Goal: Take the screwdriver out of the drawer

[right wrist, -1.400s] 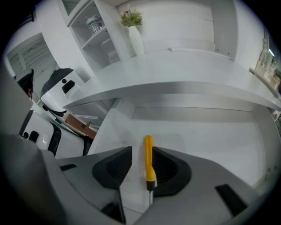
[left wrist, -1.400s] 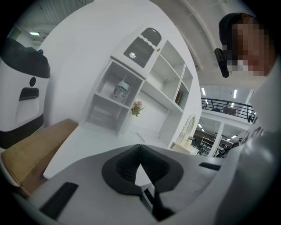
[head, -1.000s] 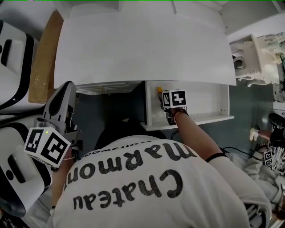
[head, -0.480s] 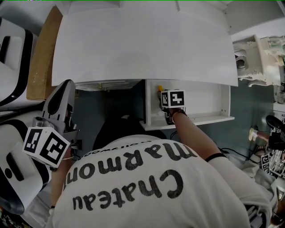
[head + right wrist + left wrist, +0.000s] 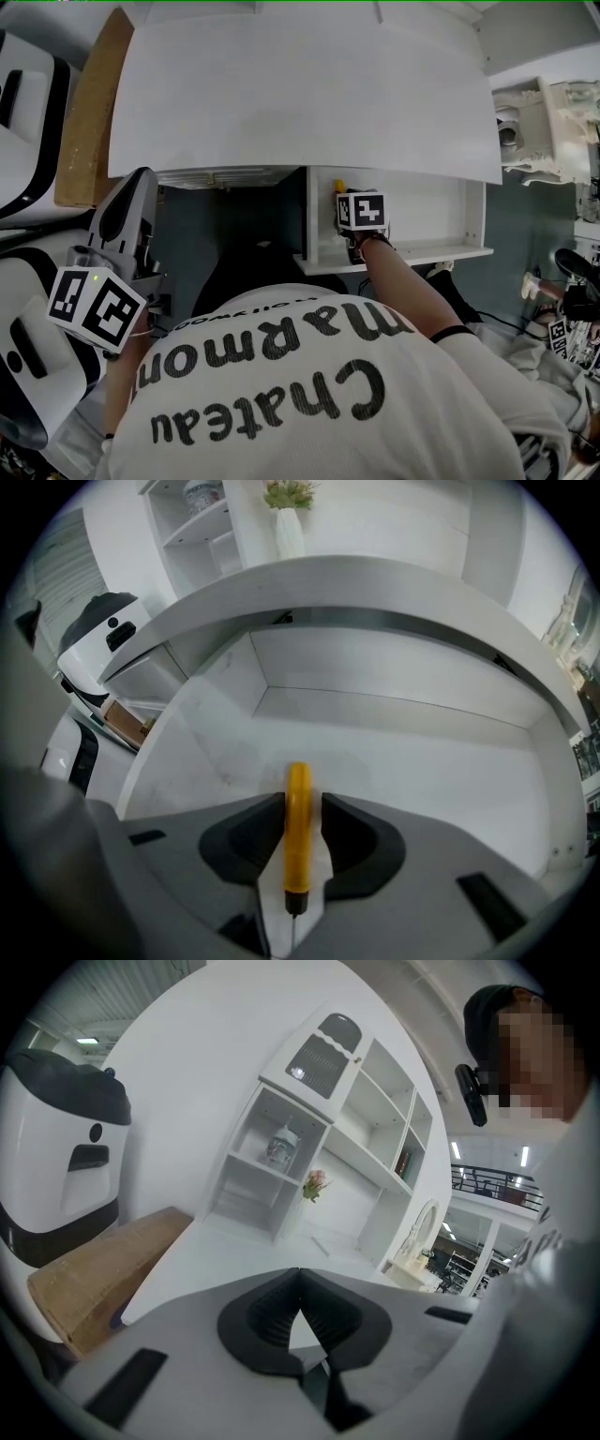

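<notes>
An open white drawer [image 5: 412,251] sticks out from under the white desk top [image 5: 300,94]. A screwdriver with a yellow handle [image 5: 298,836] lies on the drawer floor [image 5: 403,761]; its yellow end [image 5: 339,186] shows just beyond the right gripper's marker cube [image 5: 362,210]. My right gripper [image 5: 302,803] points steeply down into the drawer, its jaws closing around the handle. The left pad touches the handle, and a thin gap remains at the right pad. My left gripper [image 5: 127,220] hangs beside the desk at the left, its pads [image 5: 281,1302] meeting at the tip with nothing between them.
Two white machines with black panels [image 5: 28,122] stand at the left, next to a brown board [image 5: 89,122] leaning by the desk. A white shelf unit [image 5: 309,1147] stands beyond the desk. Cluttered white parts [image 5: 544,122] lie at the right. The person's white printed shirt [image 5: 281,394] fills the foreground.
The head view has shifted slightly. Both grippers keep their places, the right one over the screwdriver in the drawer.
</notes>
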Action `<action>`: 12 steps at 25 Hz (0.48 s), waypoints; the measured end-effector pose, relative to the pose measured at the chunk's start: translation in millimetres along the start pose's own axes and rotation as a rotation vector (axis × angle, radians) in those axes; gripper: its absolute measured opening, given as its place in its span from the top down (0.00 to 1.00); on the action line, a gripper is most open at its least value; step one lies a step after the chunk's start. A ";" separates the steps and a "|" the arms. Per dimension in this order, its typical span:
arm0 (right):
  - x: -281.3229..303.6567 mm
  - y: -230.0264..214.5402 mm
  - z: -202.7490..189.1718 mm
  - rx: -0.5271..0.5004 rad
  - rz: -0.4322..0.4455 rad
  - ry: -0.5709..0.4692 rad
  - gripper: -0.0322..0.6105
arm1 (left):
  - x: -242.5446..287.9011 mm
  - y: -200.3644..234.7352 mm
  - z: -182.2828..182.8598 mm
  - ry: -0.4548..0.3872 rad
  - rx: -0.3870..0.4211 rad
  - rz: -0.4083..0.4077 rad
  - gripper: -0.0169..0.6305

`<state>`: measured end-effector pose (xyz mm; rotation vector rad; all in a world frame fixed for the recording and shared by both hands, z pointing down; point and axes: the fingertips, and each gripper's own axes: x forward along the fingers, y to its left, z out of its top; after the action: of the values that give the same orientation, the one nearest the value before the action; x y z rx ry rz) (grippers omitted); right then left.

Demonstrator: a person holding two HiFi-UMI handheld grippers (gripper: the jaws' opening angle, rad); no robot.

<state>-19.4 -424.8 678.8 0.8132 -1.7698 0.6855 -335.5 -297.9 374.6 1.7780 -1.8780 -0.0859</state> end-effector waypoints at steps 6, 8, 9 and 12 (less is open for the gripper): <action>-0.7 -0.9 -0.6 0.014 -0.009 0.003 0.76 | 0.3 0.7 -2.2 0.001 -0.013 -0.007 0.94; -1.0 -1.5 -1.0 0.019 -0.013 -0.002 0.78 | 0.3 0.8 -2.6 0.000 -0.013 -0.009 0.94; -1.0 -1.7 -1.2 0.023 -0.014 -0.004 0.78 | 0.3 0.9 -2.9 0.000 -0.013 -0.010 0.94; -1.5 -2.2 -0.8 0.034 -0.017 -0.009 0.79 | 1.3 0.6 -3.9 0.004 -0.013 -0.013 0.94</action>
<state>-16.9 -425.2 677.7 0.8550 -1.7617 0.7030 -334.4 -297.8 378.6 1.7810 -1.8589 -0.0987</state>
